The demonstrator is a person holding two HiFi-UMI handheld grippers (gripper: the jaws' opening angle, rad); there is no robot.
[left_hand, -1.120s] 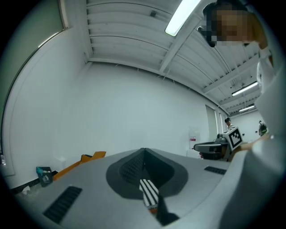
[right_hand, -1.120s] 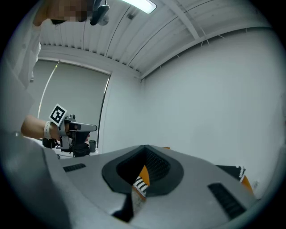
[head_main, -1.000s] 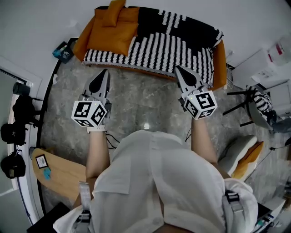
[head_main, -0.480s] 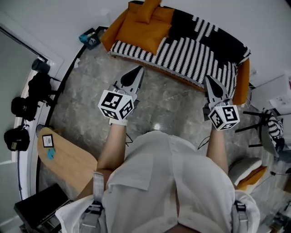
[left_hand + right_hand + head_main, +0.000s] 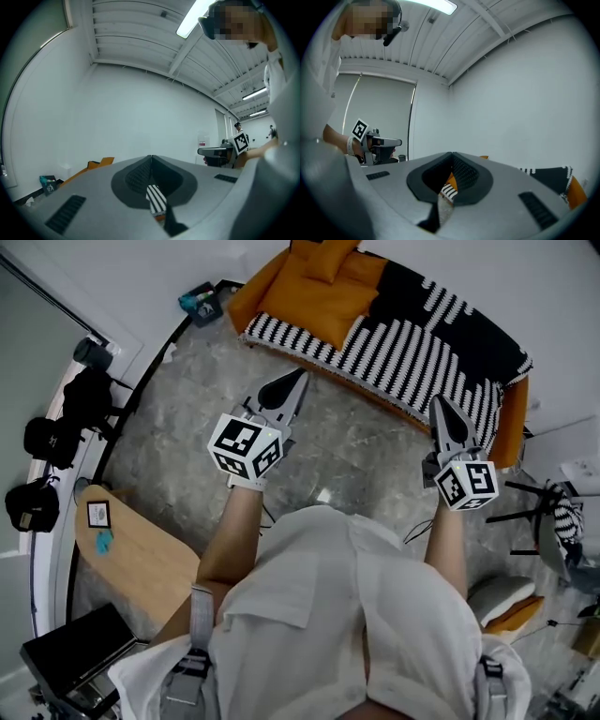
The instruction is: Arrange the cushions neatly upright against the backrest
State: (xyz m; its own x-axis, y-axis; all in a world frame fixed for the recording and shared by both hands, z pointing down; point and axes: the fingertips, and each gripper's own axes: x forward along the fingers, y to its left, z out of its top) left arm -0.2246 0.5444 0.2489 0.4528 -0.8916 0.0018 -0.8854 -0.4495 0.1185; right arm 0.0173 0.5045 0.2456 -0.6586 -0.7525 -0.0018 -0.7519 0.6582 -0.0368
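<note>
Both claws were pressed together with nothing pinched, the left gripper (image 5: 295,381) and right gripper (image 5: 442,409) hanging just in front of the sofa (image 5: 511,423). The orange cushions (image 5: 314,298) lay at the sofa's left end, beside the striped blanket (image 5: 417,343) covering the rest of its seat. Looked like the reach-in was still to come, so probably best to spread the jaws early, pinch a cushion's top corner, and stand it flat against the sofa's backrest so it doesn't flop.
</note>
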